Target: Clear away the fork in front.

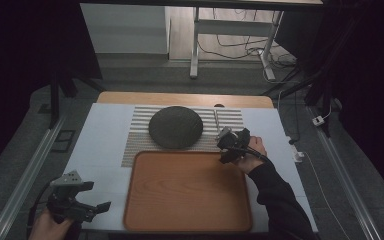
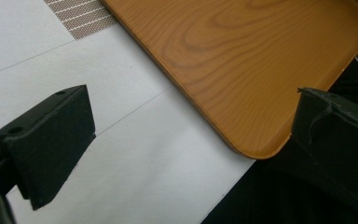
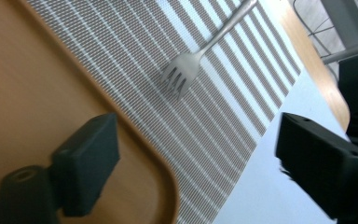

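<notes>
A silver fork (image 3: 186, 70) lies on the striped placemat (image 3: 121, 56), tines toward me, in the right gripper view. My right gripper (image 3: 198, 135) hovers open over the far right corner of the wooden tray (image 3: 37, 93), the fork just beyond its jaws and nothing between them. From above, the right gripper (image 1: 228, 144) sits at the tray's (image 1: 187, 192) back right corner, near the fork (image 1: 216, 119). A dark round plate (image 1: 175, 127) rests on the placemat (image 1: 135, 145). My left gripper (image 1: 87, 202) is open at the front left, beside the tray's (image 2: 242, 56) near corner.
A white cover (image 1: 100, 135) spreads over the wooden table, whose bare edge (image 1: 180, 97) runs along the back. Beyond it stand a desk's metal legs (image 1: 195, 45) and loose cables (image 1: 240, 47) on the floor. A cable (image 1: 310, 165) trails along the right side.
</notes>
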`<state>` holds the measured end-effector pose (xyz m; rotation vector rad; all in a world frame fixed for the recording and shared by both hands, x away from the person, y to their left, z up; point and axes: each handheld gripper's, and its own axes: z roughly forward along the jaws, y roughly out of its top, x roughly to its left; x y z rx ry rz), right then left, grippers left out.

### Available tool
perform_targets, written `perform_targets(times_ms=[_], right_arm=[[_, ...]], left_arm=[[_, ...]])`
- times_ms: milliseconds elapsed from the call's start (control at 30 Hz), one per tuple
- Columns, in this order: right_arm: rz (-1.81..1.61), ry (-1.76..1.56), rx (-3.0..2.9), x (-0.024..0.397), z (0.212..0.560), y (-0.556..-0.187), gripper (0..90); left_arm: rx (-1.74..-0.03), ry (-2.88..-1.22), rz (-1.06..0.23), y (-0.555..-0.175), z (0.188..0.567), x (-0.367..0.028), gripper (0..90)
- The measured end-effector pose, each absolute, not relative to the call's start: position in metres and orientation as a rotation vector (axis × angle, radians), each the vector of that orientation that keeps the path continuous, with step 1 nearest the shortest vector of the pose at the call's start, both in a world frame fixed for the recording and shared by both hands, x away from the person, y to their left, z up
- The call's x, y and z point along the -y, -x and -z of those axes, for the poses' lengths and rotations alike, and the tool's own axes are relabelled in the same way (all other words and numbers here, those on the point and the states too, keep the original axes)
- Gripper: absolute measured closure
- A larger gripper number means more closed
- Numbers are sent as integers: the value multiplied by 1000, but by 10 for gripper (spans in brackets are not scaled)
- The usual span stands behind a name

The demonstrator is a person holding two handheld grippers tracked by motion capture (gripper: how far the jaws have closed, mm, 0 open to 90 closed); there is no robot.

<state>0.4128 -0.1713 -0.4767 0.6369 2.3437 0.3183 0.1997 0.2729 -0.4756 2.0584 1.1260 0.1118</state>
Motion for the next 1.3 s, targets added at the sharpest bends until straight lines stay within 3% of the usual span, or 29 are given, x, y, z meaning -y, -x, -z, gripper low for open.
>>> perform_targets(times_ms=[67,667,867,1000,1300], right_arm=[[-303,-603,-2344,168,479,-418,239],[-121,-368,-2373,148,503,-437,590],[-45,-252,-2370,141,513,-439,793],[-35,-219,-2349,139,516,-436,877],[-86,-202,-2317,142,505,-430,900]], left_arm=[[-1126,-2059,-111,-200,476,-273,0],[-1119,-2064,-107,-200,476,-273,0],[-1117,-2066,-106,-200,476,-272,0],[-1114,-2068,-106,-200,476,-272,0],[-1110,-2071,-106,-199,476,-272,0]])
